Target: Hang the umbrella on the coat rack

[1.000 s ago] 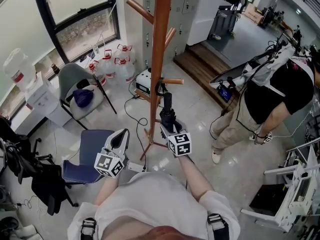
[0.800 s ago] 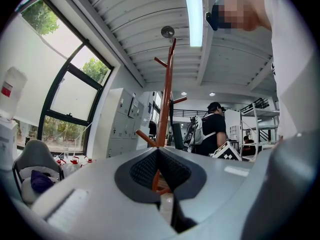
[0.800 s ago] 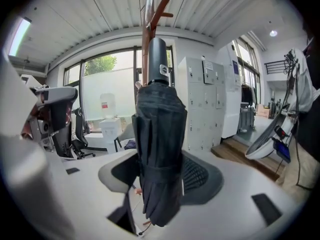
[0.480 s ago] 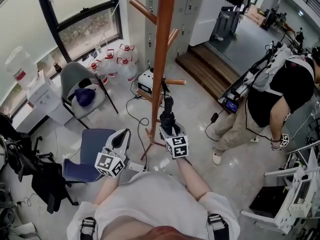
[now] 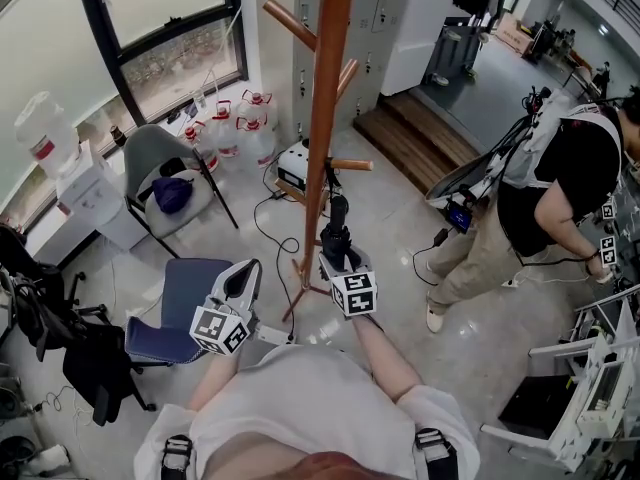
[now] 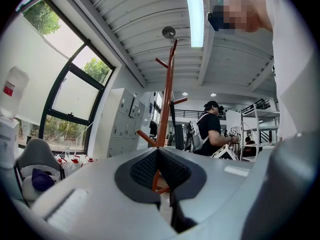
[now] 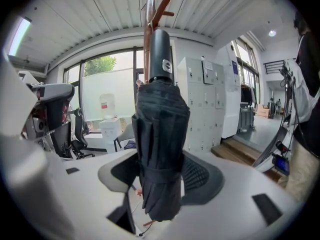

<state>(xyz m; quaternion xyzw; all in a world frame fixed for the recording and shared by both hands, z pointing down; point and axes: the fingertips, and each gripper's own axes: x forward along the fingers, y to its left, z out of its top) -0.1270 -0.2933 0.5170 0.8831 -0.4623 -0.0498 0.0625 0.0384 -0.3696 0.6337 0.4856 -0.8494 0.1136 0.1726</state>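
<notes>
A tall brown wooden coat rack [image 5: 326,118] stands on the floor ahead of me. It has slanted pegs up high and a short level peg [image 5: 350,164] low on the right. My right gripper [image 5: 338,253] is shut on a folded black umbrella [image 5: 335,230]. The umbrella points up and forward, with its end just below that low peg. In the right gripper view the umbrella [image 7: 160,144] fills the space between the pads, its black handle [image 7: 161,54] upward with the coat rack [image 7: 148,34] behind it. My left gripper [image 5: 238,278] hangs to the left, shut and holding nothing. The rack [image 6: 166,99] shows beyond the left gripper [image 6: 158,156].
A person in a black shirt [image 5: 560,188] stands at the right. A blue chair [image 5: 185,303] is under my left gripper and a grey chair [image 5: 160,168] sits by the window. Water jugs [image 5: 240,118], floor cables [image 5: 270,238], a wooden step [image 5: 420,138] and a white frame [image 5: 590,388] surround the rack.
The person at the right has shifted toward the right edge. My two grippers and the umbrella stay about where they were.
</notes>
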